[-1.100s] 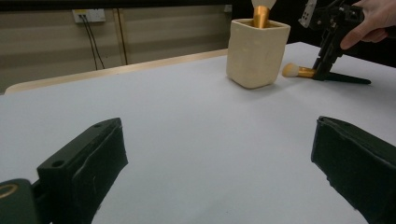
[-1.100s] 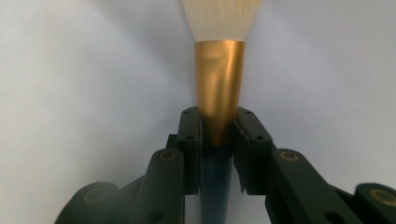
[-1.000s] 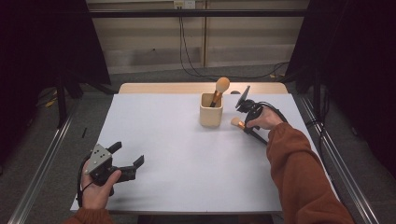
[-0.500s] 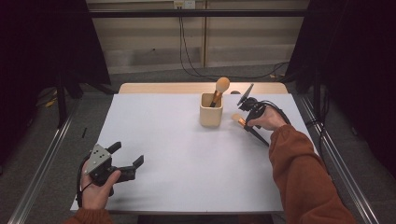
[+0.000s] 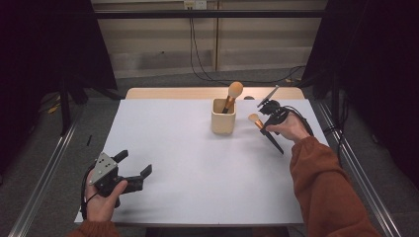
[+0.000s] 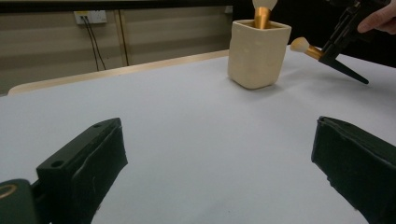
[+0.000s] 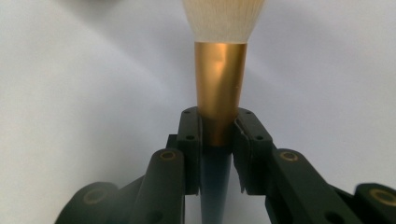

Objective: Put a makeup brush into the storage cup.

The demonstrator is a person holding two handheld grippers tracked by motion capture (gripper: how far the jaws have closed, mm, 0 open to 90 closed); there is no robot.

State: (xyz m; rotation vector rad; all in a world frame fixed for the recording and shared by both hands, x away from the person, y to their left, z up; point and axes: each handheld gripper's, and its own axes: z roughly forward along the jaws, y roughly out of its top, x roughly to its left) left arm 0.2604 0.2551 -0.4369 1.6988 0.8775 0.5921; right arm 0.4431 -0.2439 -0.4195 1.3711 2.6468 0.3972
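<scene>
Left claw (image 5: 132, 174) sat at the near left corner of the white worktop (image 5: 188, 168), jaws wide apart, nothing between them, hand resting low. Farther back on the right, right claw (image 5: 263, 120) was clamped shut on a makeup brush with gold ferrule, pale bristles and dark tapered handle (image 5: 264, 131); pads pinched it at the lower end of the ferrule. Brush was held clear of the worktop, bristle end aimed at the cream square-sided ceramic holder (image 5: 223, 116) just beside it. Second, similar gold-ferruled brush (image 5: 231, 96) stood head-up in that holder.
</scene>
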